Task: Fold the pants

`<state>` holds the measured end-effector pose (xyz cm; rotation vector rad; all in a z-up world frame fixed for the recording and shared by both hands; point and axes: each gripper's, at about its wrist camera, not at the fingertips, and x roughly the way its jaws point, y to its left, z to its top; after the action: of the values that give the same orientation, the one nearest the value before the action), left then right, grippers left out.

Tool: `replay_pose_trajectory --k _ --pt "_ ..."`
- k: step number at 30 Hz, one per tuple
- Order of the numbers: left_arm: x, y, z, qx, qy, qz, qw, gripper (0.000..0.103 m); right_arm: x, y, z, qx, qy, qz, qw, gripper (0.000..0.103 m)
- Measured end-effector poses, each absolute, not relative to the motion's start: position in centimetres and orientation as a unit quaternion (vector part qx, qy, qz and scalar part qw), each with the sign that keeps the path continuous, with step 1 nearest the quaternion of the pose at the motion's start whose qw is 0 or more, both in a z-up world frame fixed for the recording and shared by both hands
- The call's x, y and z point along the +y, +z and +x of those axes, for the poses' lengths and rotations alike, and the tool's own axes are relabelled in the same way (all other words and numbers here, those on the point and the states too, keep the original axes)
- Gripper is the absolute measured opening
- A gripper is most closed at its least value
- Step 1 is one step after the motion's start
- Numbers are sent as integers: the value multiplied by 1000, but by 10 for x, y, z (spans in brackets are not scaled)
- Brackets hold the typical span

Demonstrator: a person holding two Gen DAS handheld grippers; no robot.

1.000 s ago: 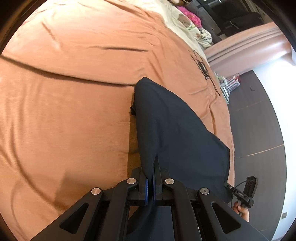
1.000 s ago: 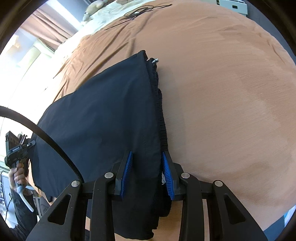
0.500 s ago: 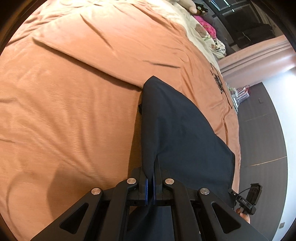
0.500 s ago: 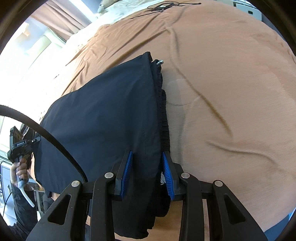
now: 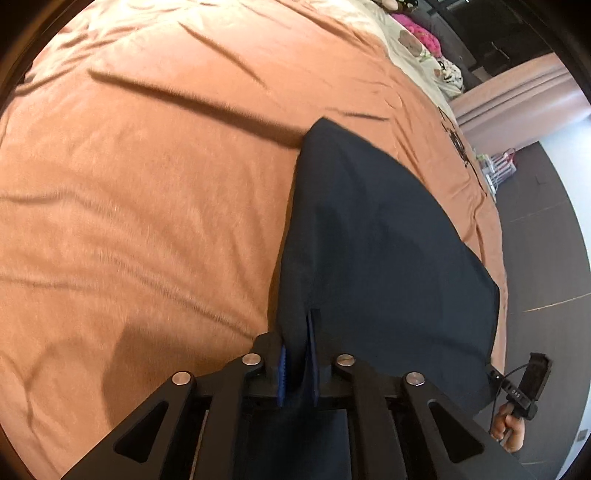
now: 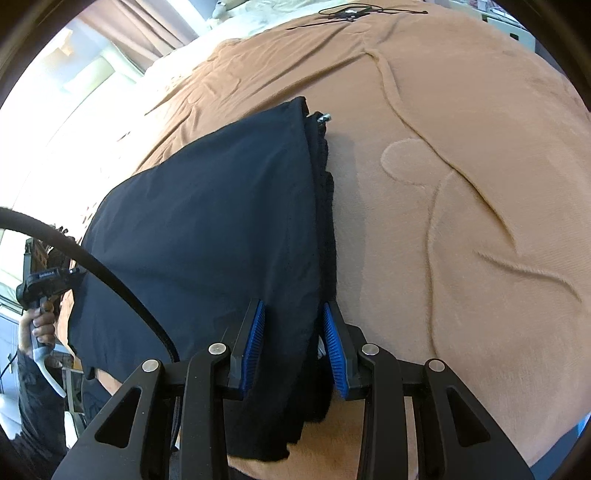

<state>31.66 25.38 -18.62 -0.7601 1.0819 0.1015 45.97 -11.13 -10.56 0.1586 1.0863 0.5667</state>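
The pants (image 5: 376,240), dark navy and already folded into a broad panel, are spread over an orange-brown blanket (image 5: 147,221) that covers the bed. In the right wrist view the pants (image 6: 207,236) are seen with the gathered waistband along their right edge, several layers stacked there, and a small metal fitting showing at the far corner. The near end hangs over the edge of the bed.

The left gripper (image 5: 298,363) is placed at the near left edge of the pants. Its jaws have just been opening; a narrow gap is now seen between the blue pads (image 5: 282,373), and a fold of the cloth stands between them. Whether the pads still press on the cloth cannot be told.

The right gripper (image 6: 293,347) is placed at the waistband end. Its jaws are set partly apart and are closed on the thick stack of layers, which fills the space between the blue pads (image 6: 255,343).

The blanket (image 6: 461,184) is marked by creases and long raised ridges. A thin dark cord (image 6: 351,14) lies at the far end of the bed. A thick black cable (image 6: 110,280) crosses the lower left of the right wrist view. A hand (image 6: 37,325) on the other gripper's handle is seen at the left edge of that view. Dark flooring (image 5: 546,266) is seen beside the bed.
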Motion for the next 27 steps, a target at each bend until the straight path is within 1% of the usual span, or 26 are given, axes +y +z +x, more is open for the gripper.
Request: replay_pose_trajectory --k 1,6,10,21,23,24,25,26,27 --pt "255 -188 312 501 48 -357 787 23 -115 -105 459 508 266 73 816 31" --pt "256 -193 287 499 40 -371 782 27 -135 -104 451 500 268 65 821 31" --pt "256 -193 264 494 35 -384 780 27 -137 -105 445 494 267 56 826 31" --pt "249 -197 212 482 27 -422 768 27 -128 -112 427 483 263 83 831 31" --pt "248 -197 204 476 21 -435 764 34 -129 -112 425 482 263 87 831 31" --pt "248 -198 198 471 15 -445 762 41 -129 -112 424 482 262 87 832 31" --pt "247 -198 194 465 10 -454 760 44 -129 -112 424 481 262 86 832 31" --pt "246 -197 190 457 4 -463 759 51 -129 -112 424 481 262 85 832 31" --pt "245 -197 186 446 -1 -473 760 56 -130 -111 424 481 262 85 832 31"
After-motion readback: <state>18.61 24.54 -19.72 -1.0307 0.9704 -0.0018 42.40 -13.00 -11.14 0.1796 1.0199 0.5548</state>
